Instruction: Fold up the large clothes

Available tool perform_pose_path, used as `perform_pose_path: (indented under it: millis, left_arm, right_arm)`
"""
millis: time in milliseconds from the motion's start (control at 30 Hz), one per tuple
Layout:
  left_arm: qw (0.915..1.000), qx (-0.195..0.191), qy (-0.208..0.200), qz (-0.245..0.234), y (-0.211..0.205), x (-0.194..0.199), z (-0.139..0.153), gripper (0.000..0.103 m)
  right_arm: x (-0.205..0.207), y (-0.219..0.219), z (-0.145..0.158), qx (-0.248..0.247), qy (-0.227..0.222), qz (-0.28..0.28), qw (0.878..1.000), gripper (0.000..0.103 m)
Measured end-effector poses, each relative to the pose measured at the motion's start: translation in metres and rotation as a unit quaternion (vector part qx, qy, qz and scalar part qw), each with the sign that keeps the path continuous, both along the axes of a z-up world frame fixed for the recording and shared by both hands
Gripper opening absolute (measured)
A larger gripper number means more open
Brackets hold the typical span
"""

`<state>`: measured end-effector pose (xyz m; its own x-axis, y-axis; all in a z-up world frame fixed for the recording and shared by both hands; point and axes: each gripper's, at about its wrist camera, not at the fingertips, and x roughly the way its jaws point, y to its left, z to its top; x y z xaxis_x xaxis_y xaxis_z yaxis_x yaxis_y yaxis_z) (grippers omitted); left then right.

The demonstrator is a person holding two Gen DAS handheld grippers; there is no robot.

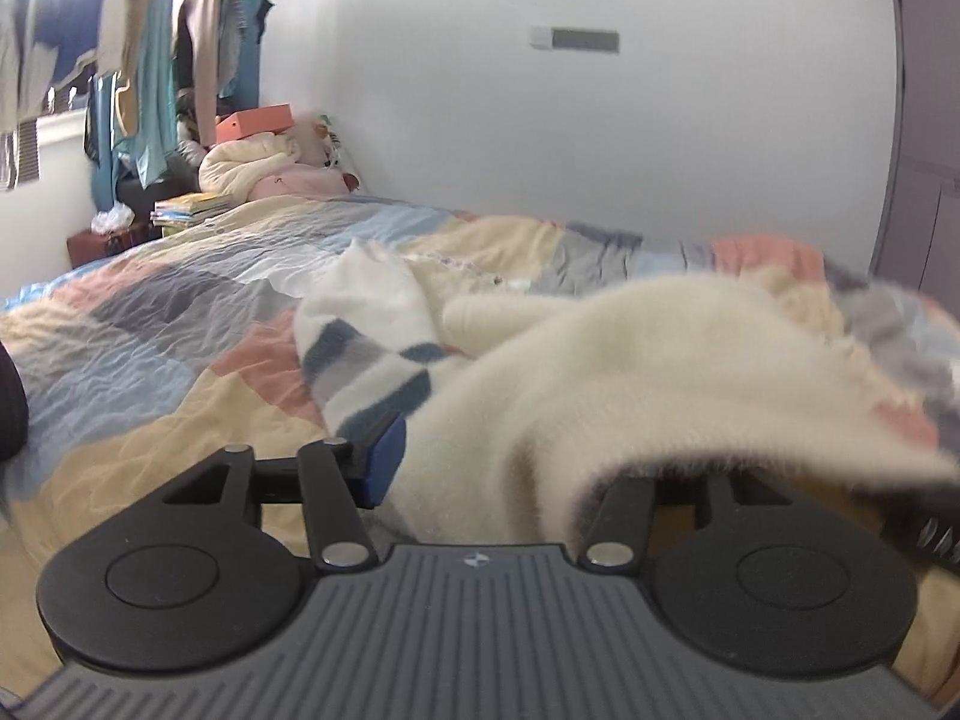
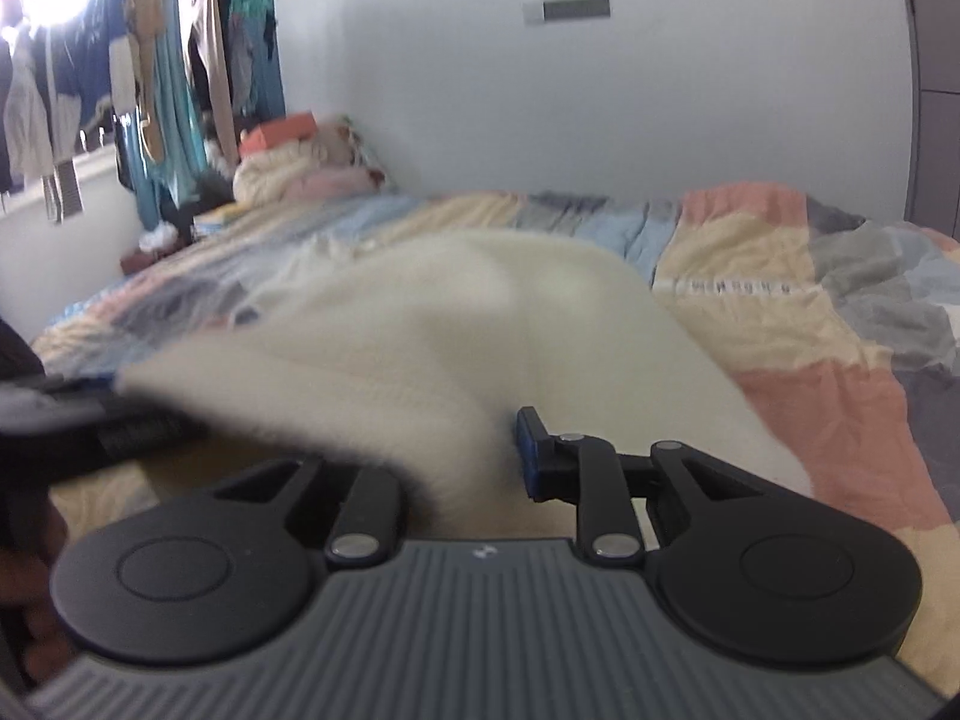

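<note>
The sweater (image 1: pixel 540 372) lies on the bed (image 1: pixel 150 324), a fluffy cream garment with a striped sleeve (image 1: pixel 366 366) reaching far-left. Both grippers hold its near edge, lifted off the quilt. The left gripper (image 1: pixel 480 468) has its jaws closed on the fabric at the left end of that edge; the right gripper (image 2: pixel 456 456) has its jaws closed on the right end, though one pad of each is hidden under the pile. The held edge runs left to right between them, and the body extends away toward the far wall. Judged from this, the fold carries the near edge forward, both grippers equally placed.
</note>
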<state>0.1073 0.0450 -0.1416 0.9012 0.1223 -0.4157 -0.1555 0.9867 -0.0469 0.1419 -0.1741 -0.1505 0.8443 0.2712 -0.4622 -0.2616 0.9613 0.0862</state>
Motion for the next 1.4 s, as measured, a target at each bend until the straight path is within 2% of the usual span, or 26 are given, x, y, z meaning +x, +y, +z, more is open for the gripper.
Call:
perform_pose_path:
  millis: [33,167,267,367,433,633,733,767,933,1033,1133,1300,1400]
  left_arm:
    - [0.9997,-0.017,-0.011,-0.009,0.003,-0.004,0.002,0.051]
    - [0.9989,-0.034,-0.032,0.003,0.007,-0.012,0.009,0.051]
    - [0.9979,-0.059,-0.027,0.007,0.013,-0.012,0.010,0.051]
    - [0.9967,-0.076,-0.029,0.007,0.018,-0.015,0.010,0.051]
    - [0.9950,-0.095,-0.031,0.005,0.024,-0.012,0.009,0.051]
    - [0.9883,-0.141,-0.055,-0.015,0.029,-0.024,0.014,0.051]
    - [0.9870,-0.144,-0.066,-0.028,0.027,-0.036,0.020,0.050]
    - [0.9866,-0.143,-0.070,-0.035,0.025,-0.040,0.022,0.048]
    - [0.9865,-0.131,-0.083,-0.053,0.014,-0.054,0.039,0.030]
    - [0.9898,-0.102,-0.086,-0.049,0.006,-0.057,0.065,0.028]
    - [0.9887,-0.094,-0.107,-0.048,0.004,-0.060,0.104,0.026]
    - [0.9815,-0.104,-0.154,-0.046,0.012,-0.062,0.197,0.025]
    - [0.9731,-0.120,-0.189,-0.054,0.020,-0.078,0.264,0.023]
  right_arm:
    - [0.002,0.001,-0.001,-0.002,0.008,0.000,1.000,0.024]
    - [0.007,0.011,-0.013,-0.027,0.043,0.017,0.999,0.028]
    - [0.004,0.012,-0.014,-0.034,0.045,0.017,0.998,0.030]
    - [0.004,0.003,-0.012,-0.022,0.047,-0.006,0.999,0.043]
    - [-0.002,0.000,-0.009,-0.024,0.033,-0.017,0.999,0.044]
    - [-0.020,-0.019,0.012,-0.013,-0.032,-0.070,0.997,0.043]
    - [-0.026,-0.031,0.023,0.007,-0.047,-0.069,0.996,0.033]
    - [-0.027,-0.033,0.026,0.008,-0.051,-0.068,0.996,0.028]
    - [-0.031,-0.040,0.051,0.025,-0.066,-0.057,0.996,0.022]
    - [-0.031,-0.041,0.082,0.031,-0.093,-0.047,0.994,0.020]
    - [-0.025,-0.039,0.123,0.027,-0.126,-0.034,0.991,0.020]
    - [-0.007,-0.033,0.209,0.039,-0.159,-0.013,0.986,0.019]
    - [-0.011,-0.035,0.267,0.076,-0.188,0.013,0.979,0.019]
